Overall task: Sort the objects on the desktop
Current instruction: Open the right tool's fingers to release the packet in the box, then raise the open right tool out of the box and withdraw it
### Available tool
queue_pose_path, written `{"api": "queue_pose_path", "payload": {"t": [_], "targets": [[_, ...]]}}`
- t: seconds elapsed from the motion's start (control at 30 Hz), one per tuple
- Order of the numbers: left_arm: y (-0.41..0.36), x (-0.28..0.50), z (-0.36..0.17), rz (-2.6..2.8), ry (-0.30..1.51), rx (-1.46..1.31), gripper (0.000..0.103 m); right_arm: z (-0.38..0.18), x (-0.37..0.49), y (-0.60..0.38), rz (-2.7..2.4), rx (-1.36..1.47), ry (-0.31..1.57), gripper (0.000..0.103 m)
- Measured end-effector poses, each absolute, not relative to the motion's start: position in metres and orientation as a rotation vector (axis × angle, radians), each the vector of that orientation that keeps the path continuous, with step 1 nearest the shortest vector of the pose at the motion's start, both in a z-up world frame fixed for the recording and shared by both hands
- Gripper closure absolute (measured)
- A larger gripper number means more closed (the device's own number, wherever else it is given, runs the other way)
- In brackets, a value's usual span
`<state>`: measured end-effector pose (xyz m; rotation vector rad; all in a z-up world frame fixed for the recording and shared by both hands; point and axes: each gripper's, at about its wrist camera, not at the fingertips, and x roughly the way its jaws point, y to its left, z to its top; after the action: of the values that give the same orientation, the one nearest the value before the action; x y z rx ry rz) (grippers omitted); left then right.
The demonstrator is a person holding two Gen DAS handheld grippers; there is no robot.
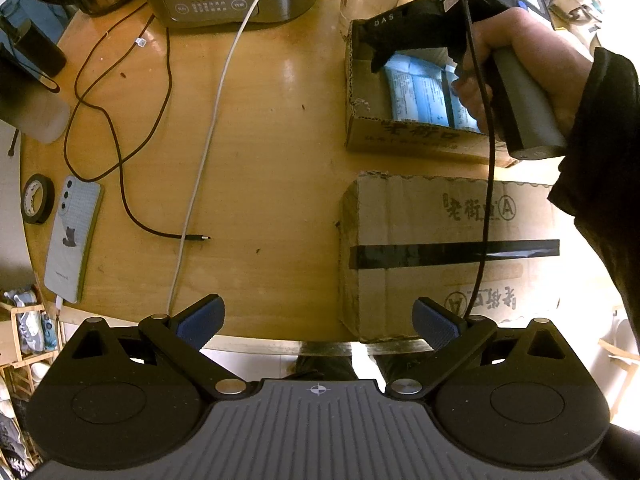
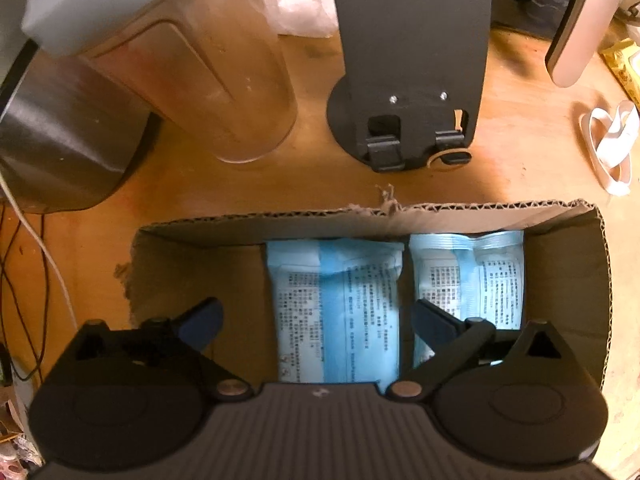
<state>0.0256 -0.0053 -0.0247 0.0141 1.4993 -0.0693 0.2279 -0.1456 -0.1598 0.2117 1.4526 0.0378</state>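
Right gripper (image 2: 316,322) gapes empty over blue packets (image 2: 336,312) in box (image 2: 576,264); left gripper (image 1: 318,322) open.

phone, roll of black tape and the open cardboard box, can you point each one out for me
phone (image 1: 72,240), left wrist view, on the middle of its pale back cover
roll of black tape (image 1: 37,204), left wrist view, on its dark outer band
open cardboard box (image 2: 360,216), right wrist view, on the torn top edge of its far wall
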Motion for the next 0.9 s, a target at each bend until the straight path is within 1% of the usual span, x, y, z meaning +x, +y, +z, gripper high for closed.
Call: {"api": "queue_pose_path", "payload": {"t": [0.47, 0.9], "targets": [[-0.007, 0.024, -0.024, -0.069, 1.495, 0.014, 0.000, -0.158, 0.229, -0.142, 0.039, 0.235, 1.466, 0.000], [-0.010, 0.022, -0.023, -0.072, 1.488, 0.014, 0.000, -0.145, 0.228, -0.138, 0.047, 0.230, 1.458, 0.000]]}}
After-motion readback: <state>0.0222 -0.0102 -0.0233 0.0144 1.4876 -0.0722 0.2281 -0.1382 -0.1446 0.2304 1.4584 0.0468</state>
